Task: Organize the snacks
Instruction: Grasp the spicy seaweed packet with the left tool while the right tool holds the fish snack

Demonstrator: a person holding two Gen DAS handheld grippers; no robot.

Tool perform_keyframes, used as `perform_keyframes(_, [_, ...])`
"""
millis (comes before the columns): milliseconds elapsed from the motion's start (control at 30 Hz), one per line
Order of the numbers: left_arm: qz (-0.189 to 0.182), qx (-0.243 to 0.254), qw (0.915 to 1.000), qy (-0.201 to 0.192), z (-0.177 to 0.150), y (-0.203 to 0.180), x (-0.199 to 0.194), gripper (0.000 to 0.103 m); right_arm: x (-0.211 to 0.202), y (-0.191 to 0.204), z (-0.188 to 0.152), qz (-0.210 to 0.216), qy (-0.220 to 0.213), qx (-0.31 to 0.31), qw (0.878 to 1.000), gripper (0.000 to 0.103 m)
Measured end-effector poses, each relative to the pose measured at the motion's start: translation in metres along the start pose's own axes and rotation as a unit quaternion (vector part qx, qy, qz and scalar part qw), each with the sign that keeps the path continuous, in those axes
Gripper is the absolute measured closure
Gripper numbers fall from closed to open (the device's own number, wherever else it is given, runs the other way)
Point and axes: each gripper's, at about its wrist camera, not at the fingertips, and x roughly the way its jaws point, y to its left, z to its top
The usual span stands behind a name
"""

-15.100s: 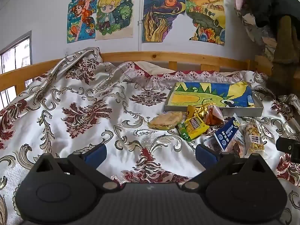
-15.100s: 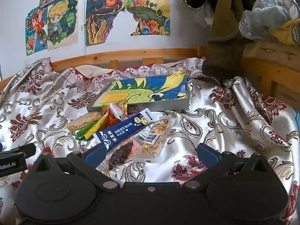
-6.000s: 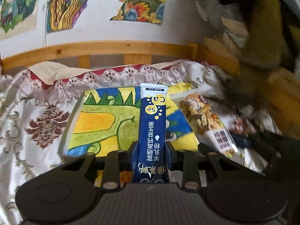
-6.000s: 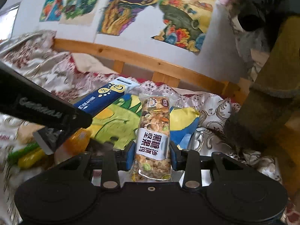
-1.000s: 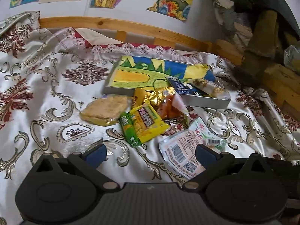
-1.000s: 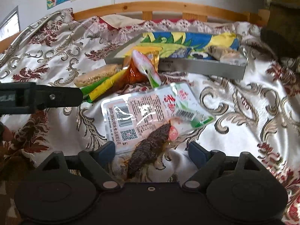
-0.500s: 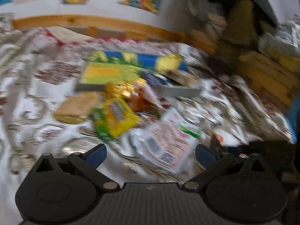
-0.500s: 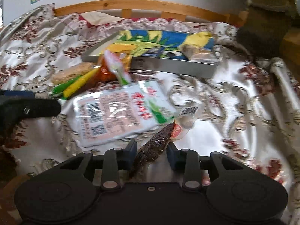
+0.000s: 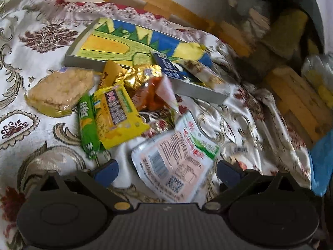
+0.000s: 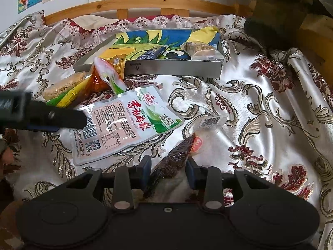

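A shallow grey box (image 9: 199, 91) with a dinosaur drawing inside lies on the bedspread; it also shows in the right wrist view (image 10: 174, 68). In it lie a blue sachet (image 9: 168, 68) and a nut bar (image 9: 204, 75). My right gripper (image 10: 168, 167) is shut on a clear pack with a dark brown snack (image 10: 174, 156). My left gripper (image 9: 166, 167) is open, its jaws either side of a pink-and-white flat pouch (image 9: 174, 158), also in the right wrist view (image 10: 122, 125). Loose snacks lie before the box: a yellow pack (image 9: 118, 114), a green stick (image 9: 87, 125), an orange pouch (image 9: 152, 95), a rice cake (image 9: 60, 91).
A wooden bed rail (image 10: 145, 4) runs behind the box under a wall with drawings. Dark clothes and bags (image 10: 281, 6) are piled at the back right. A blue edge (image 9: 322, 162) shows at the far right of the left wrist view.
My right gripper has closed on the dark brown snack pack. My left gripper has swung right and lower over the pink-and-white pouch, still open.
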Motion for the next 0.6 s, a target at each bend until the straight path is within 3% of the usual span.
perform_keyframes(100, [-0.016, -0.010, 0.9998, -0.004, 0.003, 0.004, 0.009, 0.002, 0.001, 0.000, 0.000, 0.000, 0.000, 0.000, 1.000, 0.065])
perform_keyframes(367, [-0.040, -0.015, 0.9988, -0.024, 0.002, 0.006, 0.003, 0.018, 0.003, 0.004, 0.000, 0.000, -0.001, 0.001, 1.000, 0.064])
perform_keyframes(467, [-0.022, 0.001, 0.9996, -0.015, 0.003, 0.000, 0.007, 0.027, 0.003, 0.004, 0.000, 0.000, 0.000, 0.002, 1.000, 0.063])
perform_keyframes(600, [-0.015, 0.013, 0.9998, -0.010, 0.000, -0.004, 0.010, 0.046, 0.005, 0.007, 0.001, 0.001, 0.000, 0.002, 1.000, 0.062])
